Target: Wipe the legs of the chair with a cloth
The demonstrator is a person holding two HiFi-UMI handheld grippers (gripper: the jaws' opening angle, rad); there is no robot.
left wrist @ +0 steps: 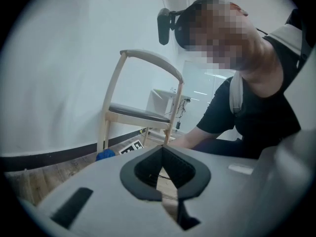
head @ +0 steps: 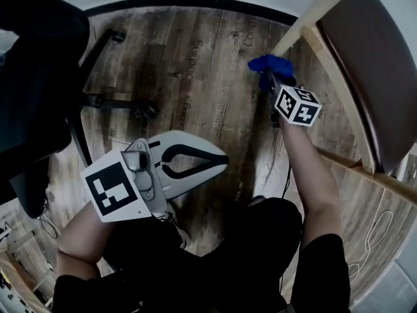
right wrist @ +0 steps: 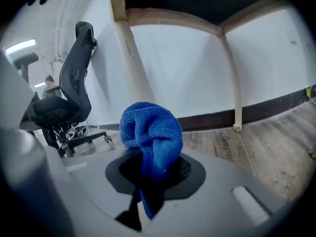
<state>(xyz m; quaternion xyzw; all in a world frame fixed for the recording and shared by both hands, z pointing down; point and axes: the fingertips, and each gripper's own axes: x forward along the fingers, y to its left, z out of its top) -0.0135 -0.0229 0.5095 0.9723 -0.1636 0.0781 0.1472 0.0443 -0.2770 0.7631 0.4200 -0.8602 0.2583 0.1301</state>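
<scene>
Head view and both gripper views. The right gripper [head: 270, 82] has its jaws clamped on a bunched blue cloth [head: 266, 63], which sits low beside the front chair leg [head: 306, 19], close above the floor [head: 195, 77]; contact with the wood cannot be confirmed. The left gripper [head: 219, 158] hangs well apart, its jaws closed on nothing. Likely risks: the loose wad may drag out of the jaws under friction along the leg, or the bare jaw tips may scrape the wood if the cloth shifts aside
</scene>
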